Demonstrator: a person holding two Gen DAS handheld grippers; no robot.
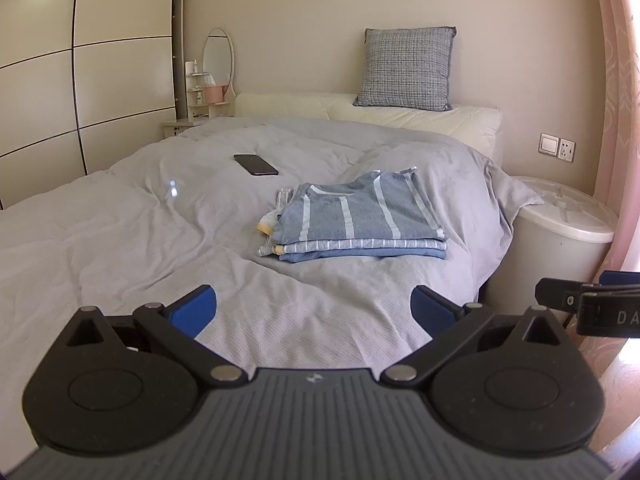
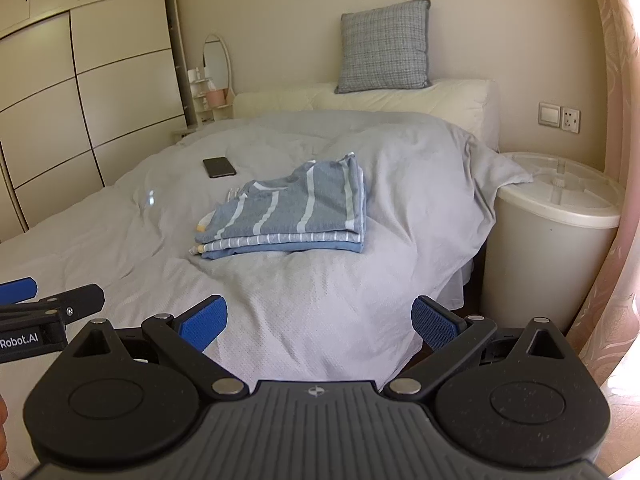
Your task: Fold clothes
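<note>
Stack of folded blue white-striped cotton garments (image 1: 356, 216): lying on grey quilted bedspread (image 1: 120, 240), mid-bed. Black rectangular phone (image 1: 256, 165): at 10 o'clock from stack, apart. Left gripper (image 1: 314, 312): blue-padded fingers apart, empty. Right gripper (image 2: 319, 322): likewise.

Each gripper (image 1: 314, 310) (image 2: 319, 320) was matte black with blue textured pads (image 2: 434, 325), silver pivot screws, and a ribbed grey body.

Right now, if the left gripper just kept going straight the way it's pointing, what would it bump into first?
Probably the bedcover: the open left gripper points slightly downward over bare fabric. If it cleared that, the folded blue striped clothes lie next in line, a little to the right. Depth is hard to judge through the fisheye.
</note>
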